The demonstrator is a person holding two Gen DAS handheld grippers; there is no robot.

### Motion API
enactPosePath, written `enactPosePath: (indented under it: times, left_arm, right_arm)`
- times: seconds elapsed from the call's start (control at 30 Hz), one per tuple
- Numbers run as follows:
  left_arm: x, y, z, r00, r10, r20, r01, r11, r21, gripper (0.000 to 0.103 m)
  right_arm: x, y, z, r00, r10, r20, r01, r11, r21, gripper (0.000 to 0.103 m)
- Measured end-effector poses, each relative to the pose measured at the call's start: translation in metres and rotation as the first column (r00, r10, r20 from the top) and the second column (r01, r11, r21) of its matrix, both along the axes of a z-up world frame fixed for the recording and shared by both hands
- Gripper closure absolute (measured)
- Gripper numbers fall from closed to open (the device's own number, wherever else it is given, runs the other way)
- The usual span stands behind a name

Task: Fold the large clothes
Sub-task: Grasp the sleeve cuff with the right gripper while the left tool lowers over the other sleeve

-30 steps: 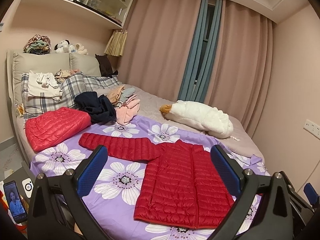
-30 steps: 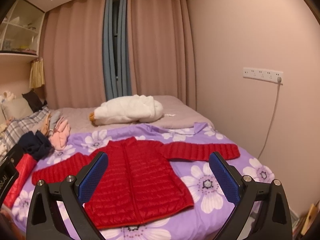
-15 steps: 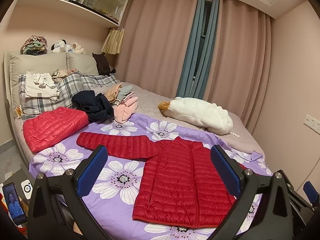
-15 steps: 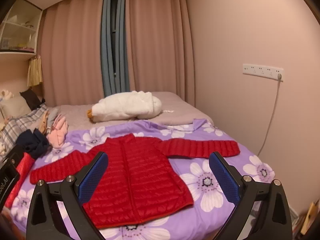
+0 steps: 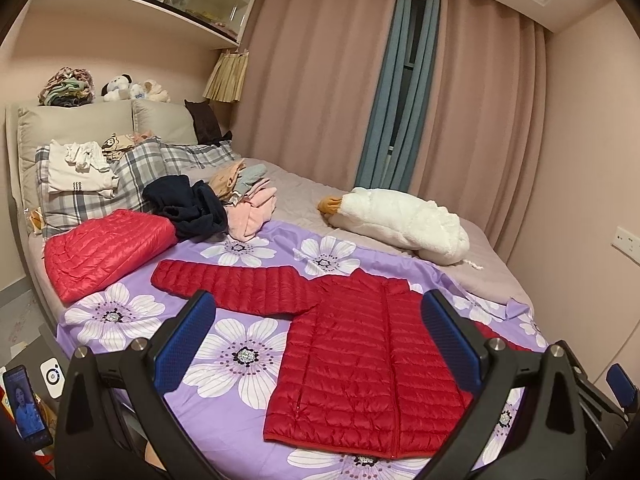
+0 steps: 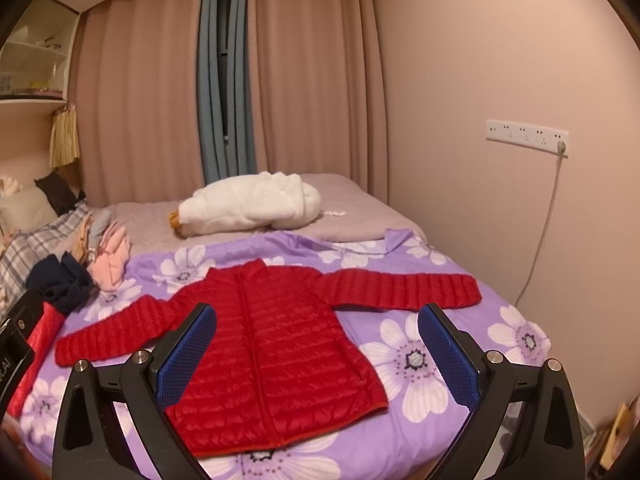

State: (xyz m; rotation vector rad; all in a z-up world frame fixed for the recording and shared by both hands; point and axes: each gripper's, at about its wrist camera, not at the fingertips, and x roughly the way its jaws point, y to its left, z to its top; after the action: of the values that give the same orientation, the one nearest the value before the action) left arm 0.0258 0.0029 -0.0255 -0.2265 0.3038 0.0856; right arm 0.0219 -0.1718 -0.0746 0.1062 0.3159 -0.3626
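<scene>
A red quilted puffer jacket (image 5: 360, 364) lies flat and face up on a purple flowered sheet (image 5: 240, 356), both sleeves spread out to the sides. It also shows in the right wrist view (image 6: 272, 348). My left gripper (image 5: 318, 344) is open and empty, held above the near edge of the bed over the jacket's left side. My right gripper (image 6: 316, 356) is open and empty, held above the jacket's lower hem. Neither touches the jacket.
A folded red puffer jacket (image 5: 104, 248) lies at the left. A dark garment (image 5: 188, 208) and pink clothes (image 5: 252, 216) are piled behind. A white plush goose (image 5: 400, 224) lies at the back. Plaid pillows (image 5: 132, 176) stand at the headboard. A phone (image 5: 26, 408) stands at the lower left. The wall (image 6: 520, 80) is close on the right.
Both views have shifted slightly; the bed and jacket sit a little lower in the left view. The jacket has not moved and both grippers stay open.
</scene>
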Motion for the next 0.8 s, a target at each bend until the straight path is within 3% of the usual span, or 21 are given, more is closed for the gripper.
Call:
enactPosePath:
  times: [0.5, 0.63, 0.8]
  left_arm:
    - [0.038, -0.006, -0.010, 1.000, -0.011, -0.027, 0.011, 1.000, 0.004, 0.000]
    - [0.067, 0.008, -0.020, 0.998, 0.053, -0.033, -0.053, 0.999, -0.002, 0.000]
    - [0.115, 0.051, -0.049, 0.978, 0.195, -0.071, -0.198, 0.979, -0.050, 0.000]
  right_arm:
    - [0.029, -0.022, -0.008, 1.000, -0.006, -0.011, 0.006, 1.000, 0.007, 0.003]
    - [0.047, -0.053, -0.013, 0.999, -0.052, -0.011, 0.052, 0.998, 0.033, 0.003]
    - [0.090, -0.133, -0.036, 0.986, -0.156, -0.062, 0.162, 0.980, 0.118, 0.003]
